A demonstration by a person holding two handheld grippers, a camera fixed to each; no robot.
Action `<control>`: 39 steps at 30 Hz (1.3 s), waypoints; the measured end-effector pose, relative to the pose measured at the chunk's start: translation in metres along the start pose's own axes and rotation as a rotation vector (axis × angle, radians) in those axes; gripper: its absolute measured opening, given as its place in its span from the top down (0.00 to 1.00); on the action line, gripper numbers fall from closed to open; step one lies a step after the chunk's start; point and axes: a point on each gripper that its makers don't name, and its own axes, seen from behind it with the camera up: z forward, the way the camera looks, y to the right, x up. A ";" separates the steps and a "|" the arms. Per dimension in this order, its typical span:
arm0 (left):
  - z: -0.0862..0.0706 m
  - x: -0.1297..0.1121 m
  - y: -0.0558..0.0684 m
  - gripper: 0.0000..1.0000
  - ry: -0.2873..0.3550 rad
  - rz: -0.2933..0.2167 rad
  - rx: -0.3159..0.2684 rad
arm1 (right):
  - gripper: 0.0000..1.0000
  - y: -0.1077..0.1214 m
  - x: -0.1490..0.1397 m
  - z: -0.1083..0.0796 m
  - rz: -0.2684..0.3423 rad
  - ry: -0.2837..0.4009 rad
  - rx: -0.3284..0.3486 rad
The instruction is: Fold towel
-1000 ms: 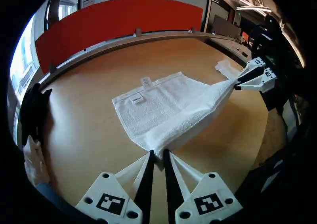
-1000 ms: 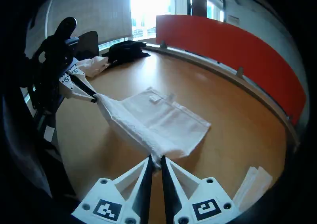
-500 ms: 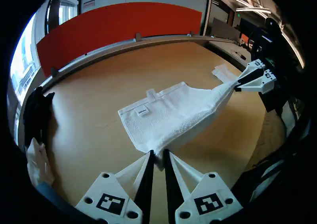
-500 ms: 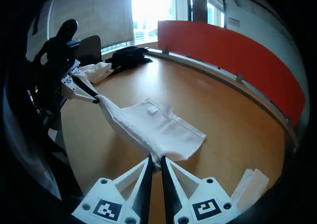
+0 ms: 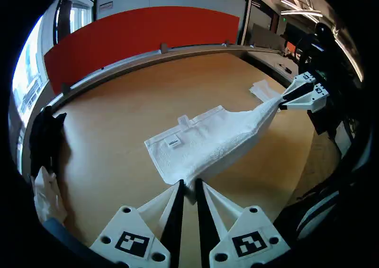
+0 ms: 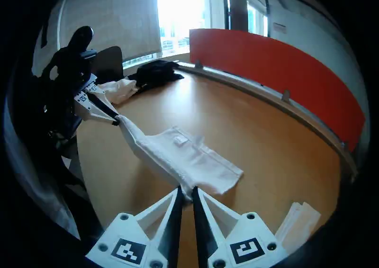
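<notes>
Wide wooden table (image 5: 118, 111), red partition (image 5: 142, 31) running along its far edge, and we're mid-fold on the towel (image 5: 208, 138). The left gripper (image 5: 188, 185) has its jaws pinched tight on one near corner, and the right gripper (image 6: 186, 191) is clamped the same way on the other. Between them the near edge hangs in the air as a stretched band, while the far half lies flat on the wood with its little label (image 5: 174, 142) facing up. A black bundle (image 6: 156, 71) sits well apart at the far left of the table, and a stack of folded cloths (image 6: 298, 223) lies off to the right, so neither looks likely to get in the way.

The job now, by my reading, is to carry that lifted edge over and lay it along the far edge. To do it well, hold both corners at one height and keep the band taut but not yanked — too much pull would likely drag the flat half across the table. Travel the two grippers together, low and parallel. Land the corners on the far corners, edge on edge, then open up only once the cloth is down.

How deep the cloth sits in each pair of jaws is hard to judge from here — possibly just the hem — so a slow, even move looks safest.
</notes>
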 end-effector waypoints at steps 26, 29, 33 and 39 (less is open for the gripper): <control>0.025 0.009 -0.015 0.82 0.002 -0.010 0.004 | 0.85 0.017 -0.002 0.021 0.011 -0.026 -0.013; 0.032 0.012 -0.020 0.82 0.005 -0.015 0.007 | 0.85 0.024 -0.004 0.027 0.022 -0.033 -0.020; 0.043 0.015 -0.025 0.82 0.004 -0.010 0.013 | 0.85 0.033 -0.005 0.035 0.027 -0.044 -0.027; 0.060 0.019 -0.034 0.82 -0.001 0.003 0.026 | 0.85 0.044 -0.008 0.047 0.024 -0.062 -0.038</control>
